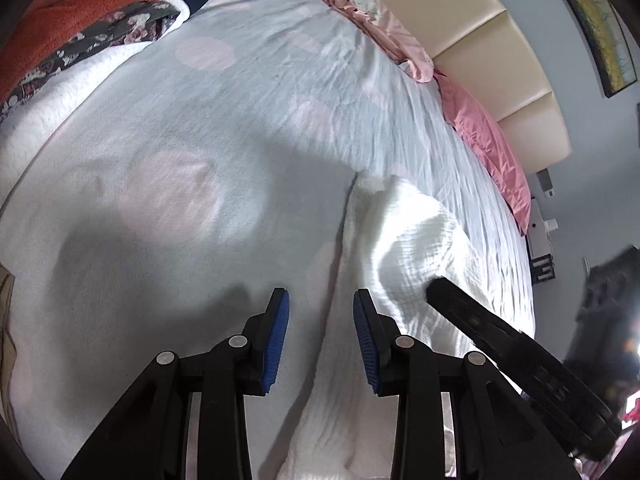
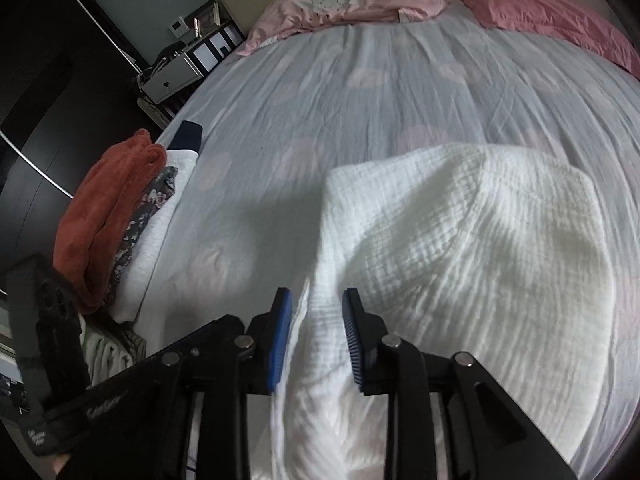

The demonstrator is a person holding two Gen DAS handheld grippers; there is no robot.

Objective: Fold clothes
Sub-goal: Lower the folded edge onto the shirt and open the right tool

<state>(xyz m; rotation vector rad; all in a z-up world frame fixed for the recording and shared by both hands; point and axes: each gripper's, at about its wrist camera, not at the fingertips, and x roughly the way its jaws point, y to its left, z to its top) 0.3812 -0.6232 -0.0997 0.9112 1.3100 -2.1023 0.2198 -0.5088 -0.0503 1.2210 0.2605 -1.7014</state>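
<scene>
A white crinkled garment point(image 2: 460, 240) lies spread on the bed, its near part bunched into a narrower strip toward me. My right gripper point(image 2: 317, 294) hovers over that near strip, jaws apart, with the cloth below and between the blue pads point(image 2: 280, 340) but not pinched. In the left wrist view the same garment point(image 1: 416, 232) lies to the right, and its left edge runs under my left gripper point(image 1: 320, 296), which stands open with nothing clamped. One black finger of the right gripper point(image 1: 480, 320) rests on the cloth at the right of that view.
The bed has a pale grey sheet with faint pink dots point(image 2: 360, 100). A stack of folded clothes, a rust-red towel point(image 2: 100, 208) on top, sits at its left edge. Pink pillows point(image 2: 540, 16) line the cream headboard point(image 1: 460, 32). A nightstand point(image 2: 172, 76) stands beyond.
</scene>
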